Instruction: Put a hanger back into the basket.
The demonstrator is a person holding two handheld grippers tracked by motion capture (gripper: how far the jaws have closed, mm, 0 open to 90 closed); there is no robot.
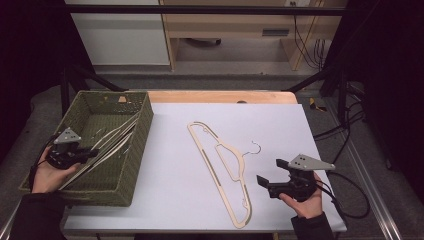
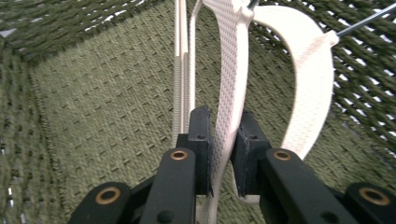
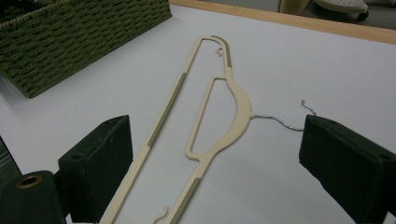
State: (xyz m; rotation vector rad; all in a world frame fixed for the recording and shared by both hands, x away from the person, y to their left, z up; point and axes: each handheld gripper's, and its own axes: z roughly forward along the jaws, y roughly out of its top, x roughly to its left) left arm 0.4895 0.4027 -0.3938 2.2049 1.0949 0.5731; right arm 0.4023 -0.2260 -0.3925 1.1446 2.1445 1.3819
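Note:
A woven green basket (image 1: 102,192) stands at the table's left with several cream hangers (image 1: 112,142) leaning in it. My left gripper (image 1: 92,151) reaches into the basket from its left side. In the left gripper view its jaws (image 2: 223,116) straddle a cream hanger strip (image 2: 231,70); a thin gap shows at the right pad, so they stand slightly open around it. Another cream hanger (image 1: 220,160) with a wire hook lies flat on the white mat. My right gripper (image 1: 268,171) rests wide open just right of that hanger (image 3: 240,107), with nothing between its jaws (image 3: 215,135).
The white mat (image 1: 280,120) covers most of the table, with a wooden edge (image 1: 220,96) at the back. The basket (image 3: 84,32) sits at the upper left of the right gripper view. Cables trail off the table's right side.

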